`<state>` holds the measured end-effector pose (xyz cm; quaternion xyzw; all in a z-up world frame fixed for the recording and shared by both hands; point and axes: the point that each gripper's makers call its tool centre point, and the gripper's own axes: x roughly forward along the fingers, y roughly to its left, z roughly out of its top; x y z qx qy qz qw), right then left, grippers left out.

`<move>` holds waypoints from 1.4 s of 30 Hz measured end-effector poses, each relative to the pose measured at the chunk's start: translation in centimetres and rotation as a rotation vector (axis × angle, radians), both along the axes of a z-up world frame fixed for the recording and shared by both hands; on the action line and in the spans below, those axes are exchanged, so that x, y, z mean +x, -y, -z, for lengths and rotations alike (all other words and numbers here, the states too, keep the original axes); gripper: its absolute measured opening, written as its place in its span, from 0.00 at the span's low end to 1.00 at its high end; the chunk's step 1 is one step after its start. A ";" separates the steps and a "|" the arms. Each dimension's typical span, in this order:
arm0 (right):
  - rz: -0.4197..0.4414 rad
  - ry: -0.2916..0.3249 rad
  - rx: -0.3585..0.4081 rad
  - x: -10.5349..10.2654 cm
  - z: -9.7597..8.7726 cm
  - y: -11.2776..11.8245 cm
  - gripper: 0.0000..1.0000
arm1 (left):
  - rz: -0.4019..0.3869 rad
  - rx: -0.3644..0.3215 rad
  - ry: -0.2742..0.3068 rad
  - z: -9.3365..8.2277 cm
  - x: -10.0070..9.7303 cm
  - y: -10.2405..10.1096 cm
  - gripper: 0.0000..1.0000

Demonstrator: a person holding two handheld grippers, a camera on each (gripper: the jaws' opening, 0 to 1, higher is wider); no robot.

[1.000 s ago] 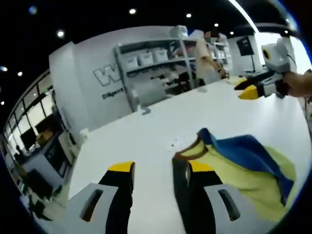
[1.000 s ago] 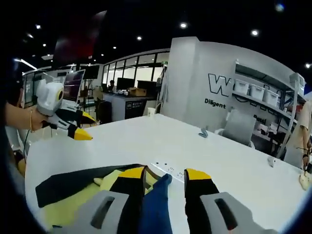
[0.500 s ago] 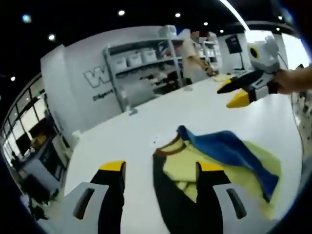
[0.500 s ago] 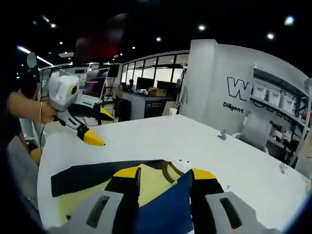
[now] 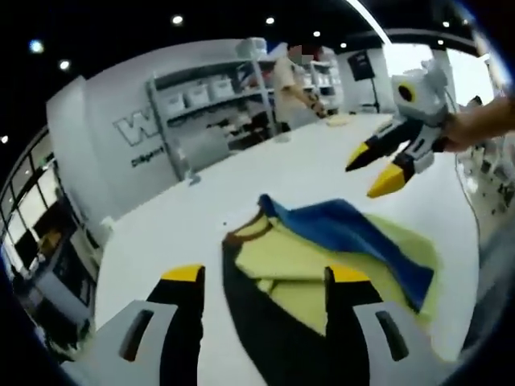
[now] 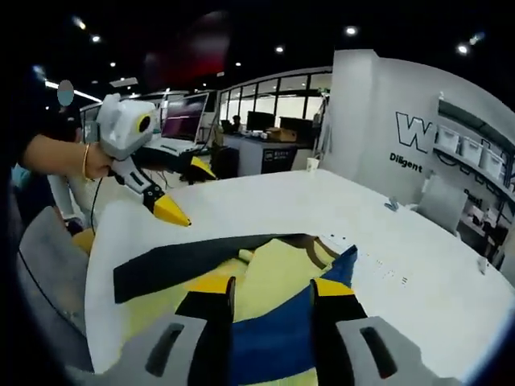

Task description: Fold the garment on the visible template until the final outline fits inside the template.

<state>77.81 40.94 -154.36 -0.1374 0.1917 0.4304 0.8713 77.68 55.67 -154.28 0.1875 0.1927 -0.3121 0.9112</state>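
Both tongs had pulled back from the garment since a second ago, so more of it came into each frame.

Left gripper view: left tongs [image 5: 263, 277] sat jaws apart, holding nothing, hovering over the near edge of the garment [image 5: 322, 261]. That lay on the white tabletop [image 5: 193, 217] as yellow fabric with a black band along the near side and a blue panel [image 5: 362, 241] flopped across the top. Right tongs [image 5: 372, 170] came in from the right, in the air above the far side, tips seemingly close together, gripping no cloth. No template outline could be made out here.

Right gripper view: right tongs [image 6: 269, 291] looked apart and empty, hanging just above the blue panel [image 6: 273, 338]. The garment [image 6: 273, 273] spread ahead on the tabletop [image 6: 418, 273], black band [image 6: 189, 257] running off to the left. Left tongs [image 6: 169, 207] showed at left, held by a hand [image 6: 60, 157], clear of the fabric.

Judgement: fold only partly done; the outline looked loose and uneven. To do the next fold well, each tong should probably pinch one corner of the same edge, lift just enough to clear the tabletop, carry both across together so the crease stays straight, then lay the edge down flat. Risk: dragging the lower layers and skewing the stack.
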 end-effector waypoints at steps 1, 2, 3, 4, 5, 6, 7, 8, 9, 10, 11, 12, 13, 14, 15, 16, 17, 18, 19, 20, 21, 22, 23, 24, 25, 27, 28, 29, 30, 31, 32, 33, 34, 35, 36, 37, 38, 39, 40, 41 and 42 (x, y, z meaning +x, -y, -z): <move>-0.006 -0.003 -0.001 -0.3 0.1 -0.1 0.30 | 0.001 -0.004 0.001 0.1 -0.1 0.0 0.56; -0.012 -0.005 -0.005 -0.6 0.3 -0.2 0.30 | 0.002 -0.007 0.002 0.2 -0.3 -0.1 0.56; -0.019 -0.006 -0.012 -1.0 0.6 -0.3 0.31 | 0.014 -0.001 -0.007 0.4 -0.8 -0.1 0.57; -0.032 -0.014 -0.013 -1.5 0.8 -0.5 0.31 | 0.021 0.005 -0.012 0.6 -1.1 -0.1 0.57; -0.037 -0.022 -0.012 -1.9 1.0 -0.7 0.31 | 0.021 0.014 -0.020 1.0 -1.4 -0.3 0.57; -0.040 -0.024 -0.012 -2.0 1.2 -0.7 0.31 | 0.026 0.020 -0.029 1.2 -1.7 -0.4 0.56; -0.053 -0.035 -0.017 -2.5 1.6 -0.9 0.31 | 0.032 0.024 -0.035 1.5 -2.2 -0.3 0.56; -0.059 -0.042 -0.023 -2.9 1.8 -1.0 0.31 | 0.036 0.024 -0.040 1.6 -2.4 -0.3 0.56; -0.064 -0.048 -0.028 -3.2 2.1 -1.1 0.31 | 0.040 0.024 -0.045 1.8 -2.6 -0.3 0.56; -0.078 -0.057 -0.034 -3.8 2.4 -1.2 0.31 | 0.051 0.024 -0.058 2.3 -3.1 -0.4 0.56; -0.080 -0.059 -0.035 -3.9 2.5 -1.2 0.31 | 0.057 0.026 -0.070 2.6 -3.6 -0.3 0.57; -0.082 -0.061 -0.038 -4.2 2.7 -1.3 0.31 | 0.062 0.031 -0.077 2.8 -3.9 -0.2 0.57; -0.093 -0.070 -0.046 -4.8 3.2 -1.4 0.31 | 0.075 0.044 -0.094 3.5 -4.5 -0.2 0.56; -0.095 -0.075 -0.049 -4.8 3.8 -1.2 0.31 | 0.082 0.053 -0.107 4.0 -4.8 -0.2 0.56; -0.098 -0.081 -0.051 -4.9 4.2 -1.2 0.30 | 0.086 0.057 -0.111 4.4 -4.9 -0.2 0.56; -0.104 -0.092 -0.055 -5.6 4.2 -1.2 0.30 | 0.092 0.059 -0.118 4.8 -5.2 -0.2 0.56; -0.105 -0.095 -0.058 -5.9 4.3 -1.1 0.30 | 0.096 0.058 -0.134 5.2 -5.7 -0.2 0.56; -0.110 -0.099 -0.062 -6.2 4.5 -1.1 0.30 | 0.100 0.059 -0.145 5.5 -6.1 -0.2 0.56; -0.116 -0.104 -0.069 -6.5 4.7 -1.1 0.30 | 0.104 0.062 -0.153 5.8 -6.5 -0.2 0.56; -0.122 -0.111 -0.075 -6.6 5.2 -1.0 0.30 | 0.112 0.069 -0.166 6.3 -7.1 -0.3 0.56; -0.128 -0.115 -0.079 -6.7 5.4 -1.0 0.30 | 0.114 0.072 -0.170 6.5 -7.2 -0.3 0.56; -0.131 -0.122 -0.082 -7.0 5.6 -1.0 0.30 | 0.122 0.086 -0.188 7.1 -7.7 -0.4 0.55; -0.133 -0.132 -0.087 -7.4 5.9 -0.9 0.30 | 0.124 0.127 -0.199 7.5 -8.4 -0.8 0.54; -0.135 -0.138 -0.089 -7.7 6.1 -0.9 0.29 | 0.120 0.168 -0.192 7.6 -8.5 -1.2 0.53; -0.137 -0.143 -0.090 -8.1 6.3 -0.8 0.29 | 0.136 0.191 -0.189 7.5 -9.0 -1.0 0.53; -0.144 -0.150 -0.090 -8.5 6.7 -0.9 0.29 | 0.153 0.187 -0.201 7.9 -10.0 -1.0 0.54; -0.151 -0.155 -0.094 -8.9 7.0 -0.9 0.29 | 0.153 0.186 -0.201 8.0 -10.1 -1.0 0.54; -0.156 -0.159 -0.097 -9.1 7.2 -0.9 0.28 | 0.160 0.179 -0.210 8.3 -10.5 -1.0 0.54; -0.160 -0.164 -0.102 -9.3 7.4 -0.9 0.28 | 0.168 0.172 -0.222 8.5 -10.8 -0.9 0.54; -0.166 -0.169 -0.109 -9.6 7.8 -0.9 0.28 | 0.172 0.168 -0.230 8.6 -11.3 -0.8 0.54; -0.169 -0.173 -0.111 -9.8 7.9 -1.0 0.28 | 0.176 0.166 -0.237 8.8 -11.6 -0.7 0.54; -0.171 -0.178 -0.112 -10.0 8.0 -1.1 0.28 | 0.184 0.164 -0.248 9.1 -11.8 -0.7 0.54; -0.174 -0.183 -0.113 -10.3 8.1 -1.1 0.28 | 0.195 0.163 -0.254 9.4 -12.2 -0.6 0.54; -0.178 -0.186 -0.116 -10.5 8.3 -1.2 0.27 | 0.204 0.167 -0.261 9.5 -12.6 -0.5 0.54; -0.188 -0.191 -0.123 -10.7 8.8 -1.3 0.27 | 0.222 0.178 -0.271 9.8 -13.1 -0.4 0.54; -0.196 -0.195 -0.132 -11.0 9.2 -1.3 0.27 | 0.236 0.190 -0.278 10.4 -13.3 -0.5 0.54; -0.200 -0.196 -0.135 -11.2 9.1 -1.4 0.27 | 0.239 0.195 -0.279 10.5 -13.4 -0.5 0.53; -0.214 -0.202 -0.148 -11.9 9.3 -1.5 0.26 | 0.249 0.204 -0.286 10.7 -13.7 -0.6 0.53; -0.216 -0.205 -0.151 -12.0 9.5 -1.5 0.26 | 0.258 0.210 -0.294 10.8 -14.0 -0.6 0.53; -0.222 -0.212 -0.157 -12.2 9.8 -1.5 0.26 | 0.265 0.216 -0.299 11.3 -14.0 -0.8 0.53; -0.231 -0.219 -0.162 -12.5 10.2 -1.6 0.26 | 0.280 0.227 -0.305 11.7 -14.2 -0.9 0.53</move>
